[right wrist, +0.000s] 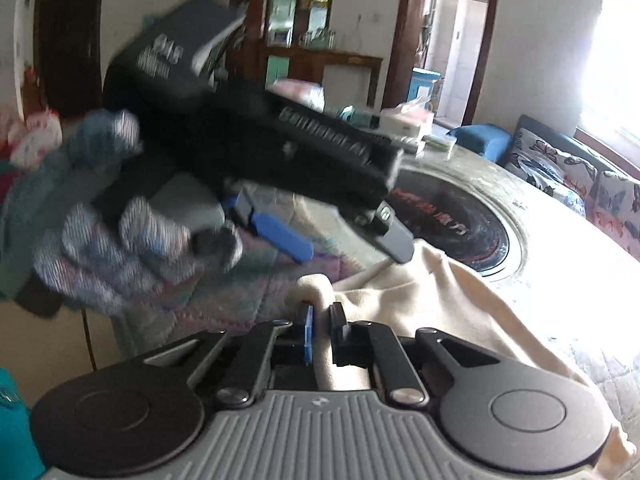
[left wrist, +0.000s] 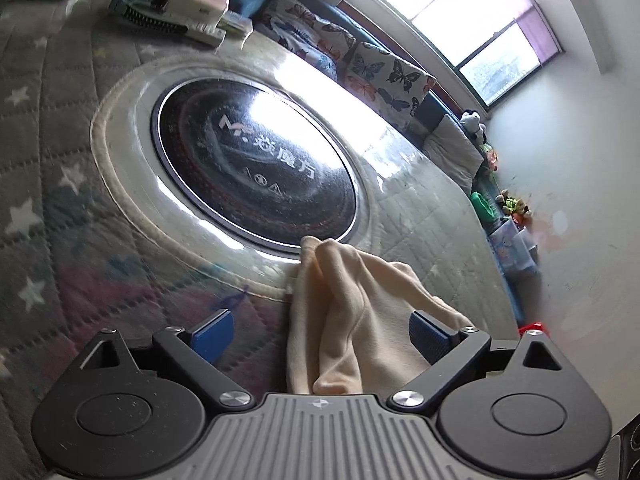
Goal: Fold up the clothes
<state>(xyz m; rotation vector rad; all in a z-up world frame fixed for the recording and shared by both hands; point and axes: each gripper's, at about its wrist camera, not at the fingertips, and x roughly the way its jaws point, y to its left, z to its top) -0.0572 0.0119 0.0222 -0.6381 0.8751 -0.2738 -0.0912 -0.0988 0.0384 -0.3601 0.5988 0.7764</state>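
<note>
A cream cloth (left wrist: 344,312) lies bunched on the quilted table cover, between the spread fingers of my left gripper (left wrist: 322,332). The left jaws stand wide open, blue pads on either side of the cloth, neither pressing it. In the right wrist view my right gripper (right wrist: 322,320) is shut on a fold of the same cream cloth (right wrist: 432,304), which drapes away to the right. The left gripper (right wrist: 344,240) also shows there, blurred, held by a gloved hand (right wrist: 120,232) just above the cloth, its jaws open.
A round black glass hotplate (left wrist: 256,160) is set in the table's middle. A quilted star-patterned cover (left wrist: 48,184) lies around it. Boxes and a brush (left wrist: 160,4) sit at the far edge. A butterfly-print sofa (left wrist: 360,64) stands behind, under a window.
</note>
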